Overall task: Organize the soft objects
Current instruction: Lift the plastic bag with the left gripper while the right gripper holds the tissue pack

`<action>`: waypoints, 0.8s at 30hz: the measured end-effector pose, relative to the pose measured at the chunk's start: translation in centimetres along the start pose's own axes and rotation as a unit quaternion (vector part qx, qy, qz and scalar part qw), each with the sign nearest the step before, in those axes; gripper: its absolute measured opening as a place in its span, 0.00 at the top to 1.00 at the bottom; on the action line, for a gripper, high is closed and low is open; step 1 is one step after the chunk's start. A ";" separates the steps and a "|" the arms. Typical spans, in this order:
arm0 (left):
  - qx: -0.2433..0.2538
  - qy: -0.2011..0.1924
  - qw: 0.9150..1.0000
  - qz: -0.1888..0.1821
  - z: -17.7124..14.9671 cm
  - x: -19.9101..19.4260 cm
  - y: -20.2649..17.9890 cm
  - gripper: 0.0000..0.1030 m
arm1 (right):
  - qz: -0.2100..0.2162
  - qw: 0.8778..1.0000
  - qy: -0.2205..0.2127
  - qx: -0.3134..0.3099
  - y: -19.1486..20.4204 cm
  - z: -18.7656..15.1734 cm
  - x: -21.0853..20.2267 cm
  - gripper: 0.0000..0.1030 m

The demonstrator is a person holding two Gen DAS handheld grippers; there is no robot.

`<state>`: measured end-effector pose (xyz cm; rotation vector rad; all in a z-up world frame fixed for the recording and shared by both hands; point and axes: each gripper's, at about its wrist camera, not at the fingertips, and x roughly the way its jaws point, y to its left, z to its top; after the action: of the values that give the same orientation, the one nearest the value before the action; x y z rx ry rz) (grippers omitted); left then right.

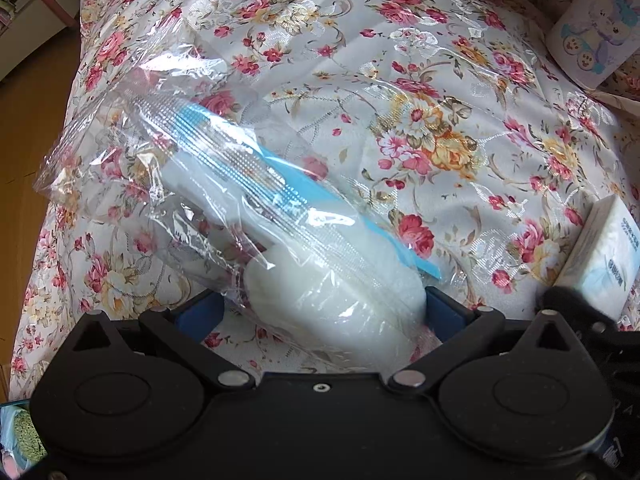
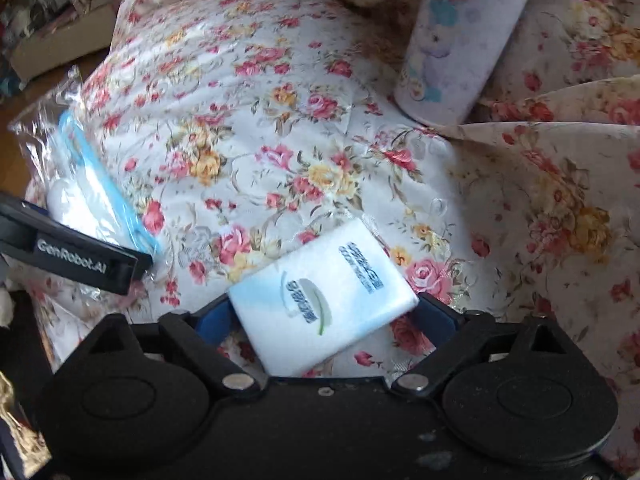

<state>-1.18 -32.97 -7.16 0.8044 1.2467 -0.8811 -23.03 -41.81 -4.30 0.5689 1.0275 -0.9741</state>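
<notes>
Both hands are holding soft things over the floral cushion (image 1: pixel 460 92).

My left gripper (image 1: pixel 320 312) is closing its jaws on one clear zip bag (image 1: pixel 224 184) with white padding inside, its long axis running ahead and leftward. My right gripper (image 2: pixel 320 316) is pinching one tissue pack (image 2: pixel 320 292), tilted ahead-right. One printed roll (image 2: pixel 464 40) is standing far ahead, nearer my right gripper.

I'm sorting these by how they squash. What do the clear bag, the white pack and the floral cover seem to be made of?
Clear bag: thin glossy plastic film, crinkled and see-through, with a blue zip strip.
White pack, between the right gripper fingers: probably tissues in smooth printed plastic wrap; it shines faintly.
Floral cover: woven fabric with a satin sheen, softly wrinkled.
</notes>
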 end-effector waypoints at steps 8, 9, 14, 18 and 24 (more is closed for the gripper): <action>-0.001 -0.006 1.000 0.001 -0.5 -0.3 0.2 0.02 | 0.043 0.998 -0.011 0.041 -0.6 0.3 -1.3 0.15; -0.001 -0.007 1.000 0.000 -0.5 -0.4 0.2 0.02 | 0.048 0.998 -0.014 0.049 -0.9 0.4 -1.5 0.15; -0.004 -0.009 1.000 -0.001 -0.4 -1.0 0.1 0.02 | 0.037 0.997 -0.017 0.070 -1.9 0.3 -1.7 0.15; -0.002 -0.018 1.000 -0.014 -0.1 -2.0 -0.1 0.04 | 0.033 0.997 -0.021 0.071 -1.9 0.1 -1.7 0.15; -0.023 -0.012 1.000 -0.017 1.2 -2.4 -0.2 0.04 | 0.034 0.996 -0.027 0.077 -2.0 0.1 -2.1 0.15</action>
<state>-1.04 -33.88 -4.62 0.7366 1.2588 -0.8843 -25.08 -42.04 -2.32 0.6959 0.8844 -1.0082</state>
